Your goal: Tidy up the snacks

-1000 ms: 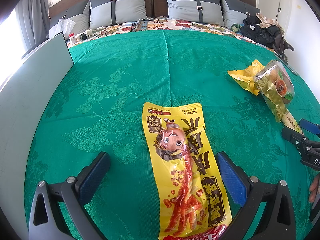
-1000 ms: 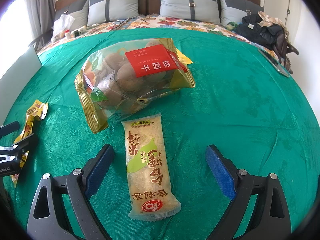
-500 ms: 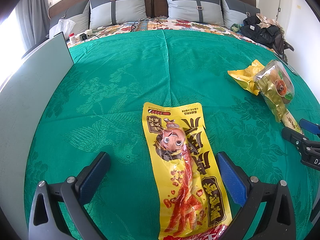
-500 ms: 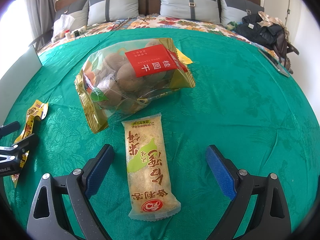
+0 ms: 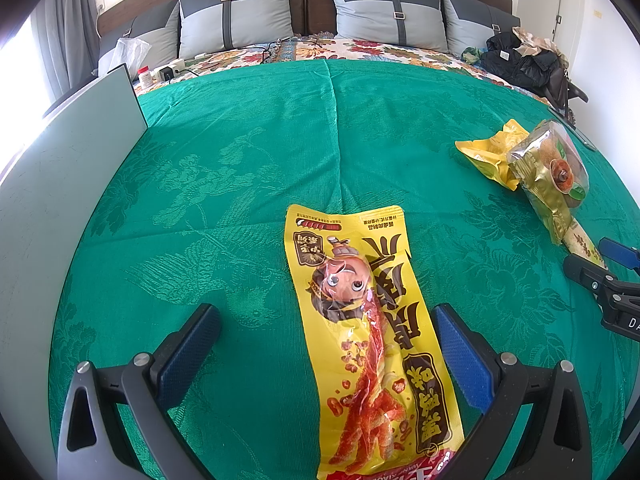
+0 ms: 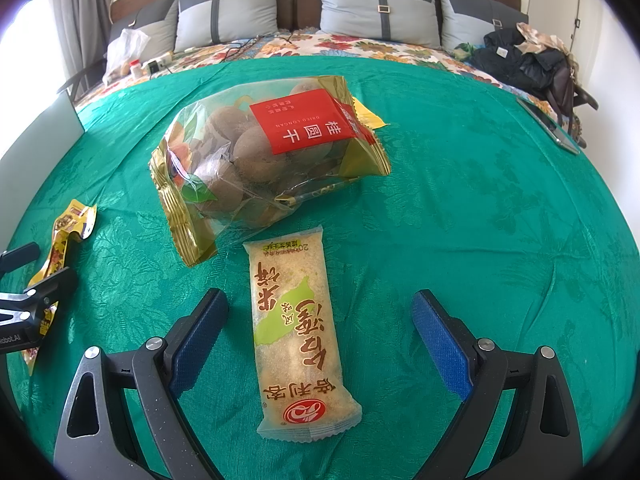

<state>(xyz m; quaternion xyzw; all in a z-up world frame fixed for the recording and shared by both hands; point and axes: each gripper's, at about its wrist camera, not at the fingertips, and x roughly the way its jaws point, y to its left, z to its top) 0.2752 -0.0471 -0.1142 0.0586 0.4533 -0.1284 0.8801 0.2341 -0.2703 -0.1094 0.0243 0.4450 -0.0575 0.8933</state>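
A long yellow spicy-strip snack packet lies flat on the green bedspread, between the fingers of my open left gripper. A pale rice-cracker packet lies between the fingers of my open right gripper. Just beyond it sits a clear bag of dried longan with a red label; a yellow packet peeks out behind it. The longan bag and yellow packet also show at the right of the left wrist view. Both grippers are empty.
A grey-white board stands along the left edge of the bed. Pillows line the headboard. A dark bag and clothes sit at the far right, with a phone near them. Small bottles and a plastic bag sit far left.
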